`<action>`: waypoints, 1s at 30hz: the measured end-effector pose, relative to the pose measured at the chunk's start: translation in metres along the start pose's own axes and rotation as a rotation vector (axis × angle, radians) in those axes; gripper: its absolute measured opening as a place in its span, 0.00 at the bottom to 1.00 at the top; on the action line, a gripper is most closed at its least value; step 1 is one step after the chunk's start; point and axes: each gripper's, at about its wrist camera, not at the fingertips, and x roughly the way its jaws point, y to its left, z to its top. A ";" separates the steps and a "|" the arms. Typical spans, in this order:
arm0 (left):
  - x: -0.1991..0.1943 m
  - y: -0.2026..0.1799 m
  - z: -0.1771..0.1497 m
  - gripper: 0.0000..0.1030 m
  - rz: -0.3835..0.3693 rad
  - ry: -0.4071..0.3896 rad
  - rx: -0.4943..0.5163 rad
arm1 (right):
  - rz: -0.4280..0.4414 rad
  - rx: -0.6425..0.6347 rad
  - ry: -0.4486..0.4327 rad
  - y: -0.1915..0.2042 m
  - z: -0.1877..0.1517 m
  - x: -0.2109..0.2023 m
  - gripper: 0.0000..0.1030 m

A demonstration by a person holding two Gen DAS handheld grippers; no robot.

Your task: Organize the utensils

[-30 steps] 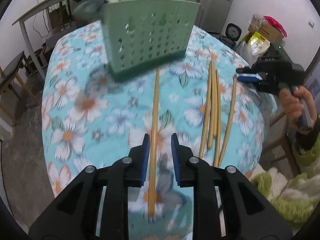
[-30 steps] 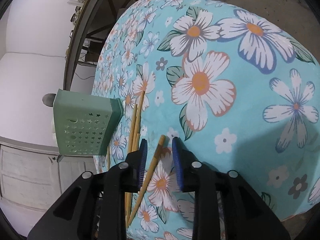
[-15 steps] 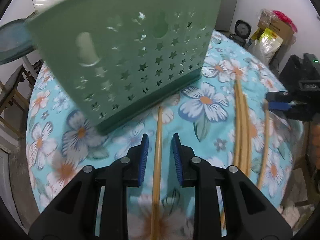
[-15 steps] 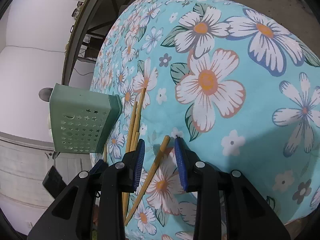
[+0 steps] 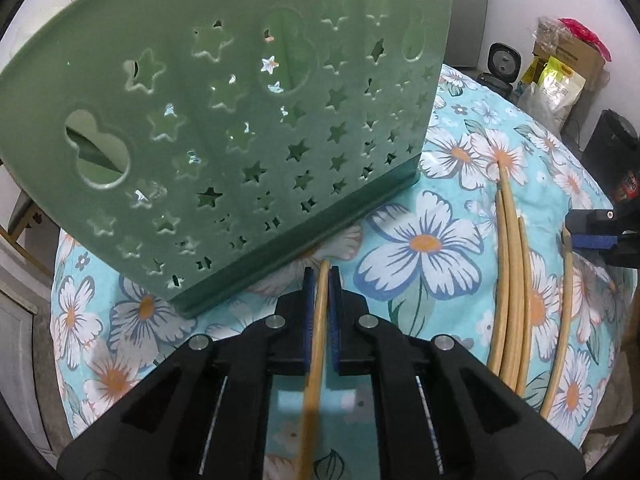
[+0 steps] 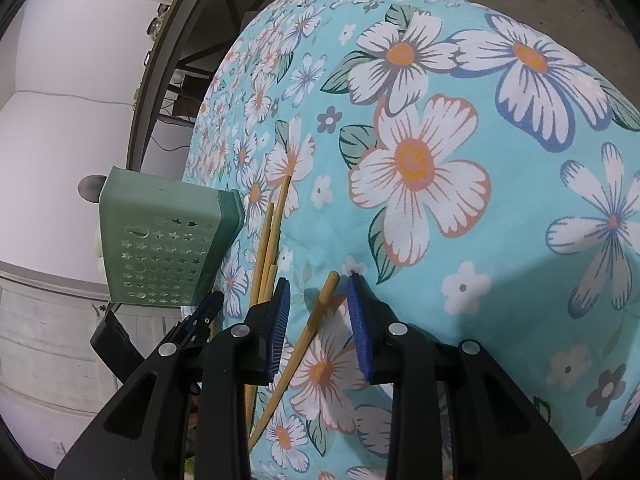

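Pick-up step: the left gripper (image 5: 321, 280) is clamping a chopstick (image 5: 316, 332) beside the green holder (image 5: 240, 140) — lifting and tipping it in probably follows — while the right gripper (image 6: 316, 300) is straddling another chopstick (image 6: 308, 328), jaws apart.

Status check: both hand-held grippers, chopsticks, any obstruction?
Left hand-held gripper shut on one chopstick. Right hand-held gripper open, straddling another chopstick. Green holder directly ahead of left.

Bamboo chopsticks (image 5: 510, 280) lie flat on the floral cloth beside an upright green star-perforated holder (image 5: 240, 128).
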 end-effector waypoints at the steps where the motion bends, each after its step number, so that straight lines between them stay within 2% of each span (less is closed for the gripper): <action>1: -0.003 0.001 0.001 0.05 -0.010 -0.005 -0.010 | 0.003 0.003 0.001 -0.001 0.000 0.000 0.28; 3: -0.010 0.004 0.001 0.05 -0.024 -0.015 -0.026 | 0.007 0.007 0.001 -0.002 0.000 -0.001 0.28; 9: -0.056 0.025 0.006 0.04 -0.133 -0.079 -0.132 | 0.004 0.011 0.003 -0.002 0.001 -0.002 0.28; 16: -0.123 0.049 0.018 0.04 -0.228 -0.203 -0.220 | -0.004 0.016 0.000 0.004 0.003 -0.001 0.28; 20: -0.153 0.059 0.023 0.04 -0.238 -0.262 -0.237 | -0.017 0.013 -0.013 0.007 0.003 0.001 0.28; 25: -0.179 0.062 0.023 0.04 -0.233 -0.325 -0.235 | -0.062 -0.020 -0.037 0.011 -0.001 0.003 0.19; 30: -0.197 0.067 0.021 0.04 -0.222 -0.358 -0.229 | -0.046 0.011 -0.027 0.007 -0.003 -0.003 0.21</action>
